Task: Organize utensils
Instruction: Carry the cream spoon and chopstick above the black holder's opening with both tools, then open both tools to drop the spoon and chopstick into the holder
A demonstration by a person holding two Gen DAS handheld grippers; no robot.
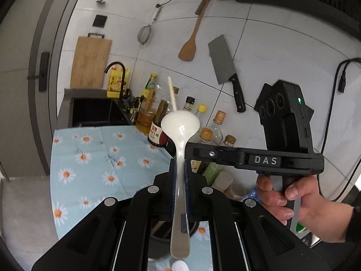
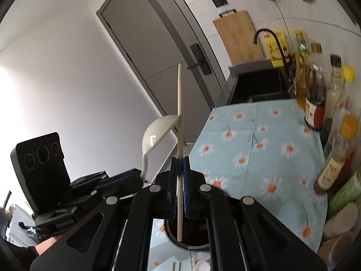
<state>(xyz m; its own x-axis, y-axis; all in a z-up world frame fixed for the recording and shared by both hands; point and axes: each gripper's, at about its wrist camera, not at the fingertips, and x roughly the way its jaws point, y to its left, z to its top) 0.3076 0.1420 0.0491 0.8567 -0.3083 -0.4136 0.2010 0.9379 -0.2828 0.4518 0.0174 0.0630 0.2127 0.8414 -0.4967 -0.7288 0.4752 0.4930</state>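
Note:
In the left wrist view my left gripper [image 1: 180, 164] is shut on the handle of a white plastic spoon [image 1: 180, 124], whose bowl points away and up. In the right wrist view my right gripper [image 2: 180, 160] is shut on a pale chopstick [image 2: 180, 113] that stands nearly upright. The two grippers hang close together above the counter. The chopstick [image 1: 172, 94] shows behind the spoon's bowl. A hand [image 1: 293, 194] holds the right gripper's black body [image 1: 259, 159]. A dark round holder [image 2: 187, 237] sits below the right gripper, partly hidden.
A blue daisy-print cloth [image 2: 259, 146] covers the counter. Several bottles [image 2: 315, 94] line its wall side, jars [image 1: 227, 185] nearer. Beyond lie a black sink [image 1: 94, 110] and faucet [image 1: 117, 72]. A cleaver [image 1: 225, 67], wooden spatula [image 1: 191, 40], strainer [image 1: 144, 35] and cutting board [image 1: 90, 61] are against the tiles.

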